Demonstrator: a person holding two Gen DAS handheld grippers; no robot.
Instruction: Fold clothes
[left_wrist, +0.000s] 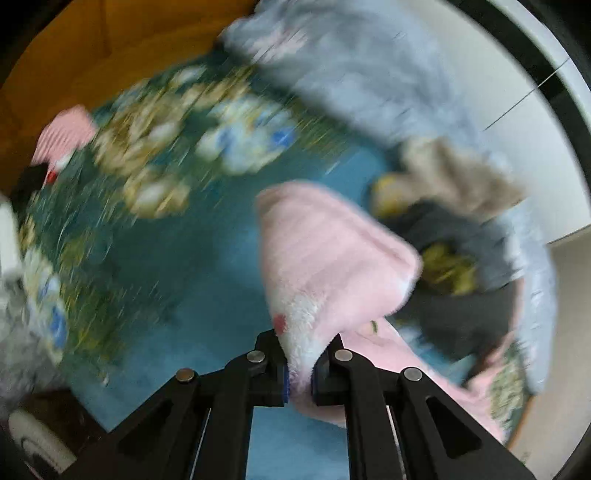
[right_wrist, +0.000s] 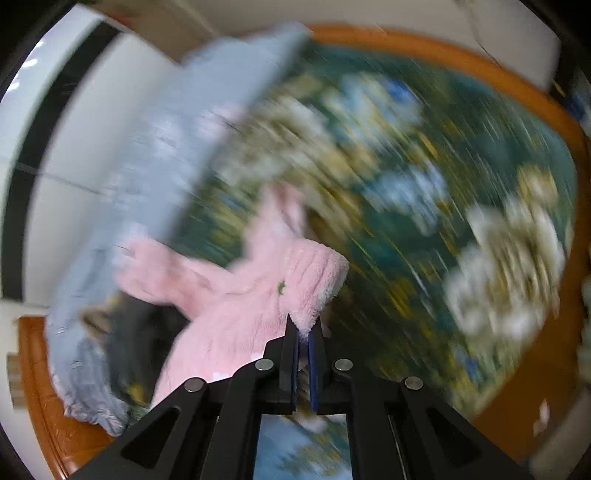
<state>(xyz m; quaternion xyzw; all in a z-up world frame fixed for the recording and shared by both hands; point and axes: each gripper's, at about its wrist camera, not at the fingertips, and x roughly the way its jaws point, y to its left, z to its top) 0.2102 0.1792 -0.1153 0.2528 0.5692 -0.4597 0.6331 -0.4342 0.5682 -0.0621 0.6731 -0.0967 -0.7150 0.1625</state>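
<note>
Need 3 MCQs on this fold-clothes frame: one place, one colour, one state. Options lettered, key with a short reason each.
1. Where is the grey-blue garment in the right wrist view?
A. Left of the pink fleece garment
B. Right of it
C. Between the fingers

2. What colour is the garment that both grippers hold?
A. Yellow
B. Pink
C. Black

3. What state is the left gripper in?
A. Open and empty
B. Out of view
C. Shut on the pink fleece garment

Key:
1 A, the grey-blue cloth runs down the left side of the right wrist view, past the pink one.
2 B, pale pink fleece with a white edge sits between the fingers in both views; the right gripper pinches its edge.
3 C, the fingers close on a fold of pink fleece over the floral cloth.
</note>
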